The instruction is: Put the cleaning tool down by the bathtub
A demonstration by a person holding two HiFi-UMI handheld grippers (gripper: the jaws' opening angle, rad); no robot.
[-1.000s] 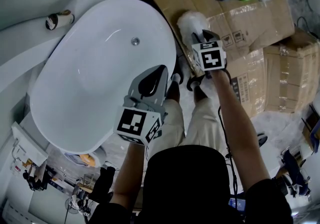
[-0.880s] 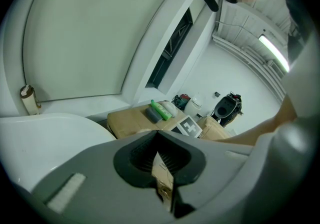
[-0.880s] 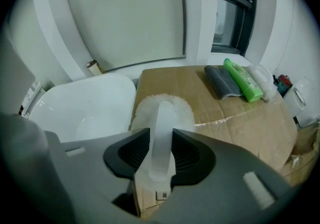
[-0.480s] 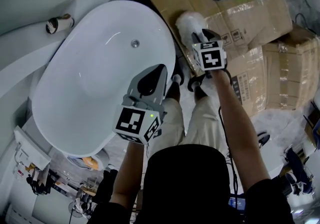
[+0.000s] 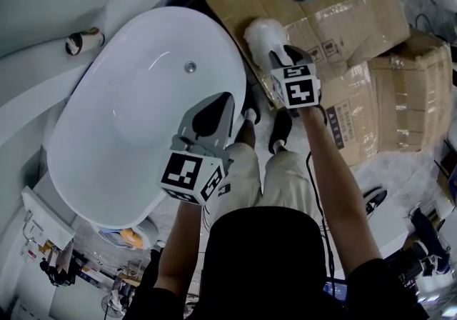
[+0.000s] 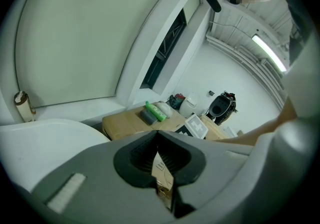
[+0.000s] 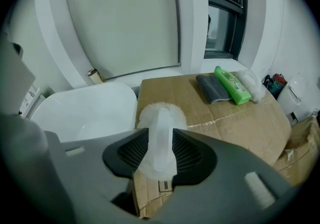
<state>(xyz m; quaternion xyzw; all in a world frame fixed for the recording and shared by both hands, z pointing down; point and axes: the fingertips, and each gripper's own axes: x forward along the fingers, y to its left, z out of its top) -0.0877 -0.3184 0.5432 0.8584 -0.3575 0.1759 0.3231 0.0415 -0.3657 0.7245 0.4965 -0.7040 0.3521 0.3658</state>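
Cleaning tool [image 7: 159, 114] lies on cardboard box [image 7: 235, 123], just right of bathtub [image 5: 128, 118]. Right gripper [image 7: 160, 134] jaws just been opening, now spread, tool between them unpinched. Left gripper [image 6: 158, 135] pressed together, empty. Placement looks done; withdrawal left

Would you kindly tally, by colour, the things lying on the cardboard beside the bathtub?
White: 2 (fluffy duster, fluffy bundle)
Green: 1 (bottle)
Dark grey: 1 (pad)
Total: 4
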